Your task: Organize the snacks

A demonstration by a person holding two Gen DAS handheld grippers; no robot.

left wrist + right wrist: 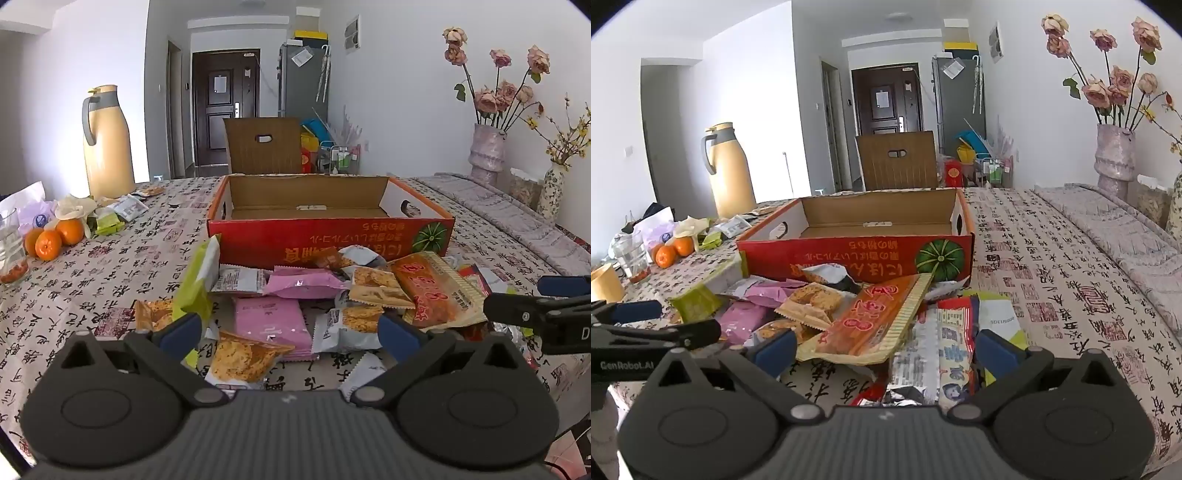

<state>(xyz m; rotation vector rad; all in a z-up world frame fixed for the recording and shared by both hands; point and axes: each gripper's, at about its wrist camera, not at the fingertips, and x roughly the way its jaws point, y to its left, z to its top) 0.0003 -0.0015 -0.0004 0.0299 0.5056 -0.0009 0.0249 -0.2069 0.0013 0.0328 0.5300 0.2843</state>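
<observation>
A heap of snack packets lies on the patterned tablecloth in front of an empty red cardboard box (328, 236) (849, 254). In the left wrist view my left gripper (290, 334) stands open just above a pink packet (271, 325) and a biscuit packet (243, 356), gripping nothing. A large orange packet (432, 291) (875, 317) lies to the right, a green packet (195, 280) leans at the left. My right gripper (886, 349) is open over the orange packet's near edge and a red-and-white wrapper (942, 347), holding nothing. Each gripper shows at the other view's edge.
A tan thermos jug (107, 144) (729, 171), oranges (55, 238) (672, 251), a glass (11, 247) and small wrappers sit at the far left. Vases with dried roses (487, 147) (1115, 158) stand at the right wall beside a folded quilt (1126, 229). A brown box flap (264, 146) rises behind.
</observation>
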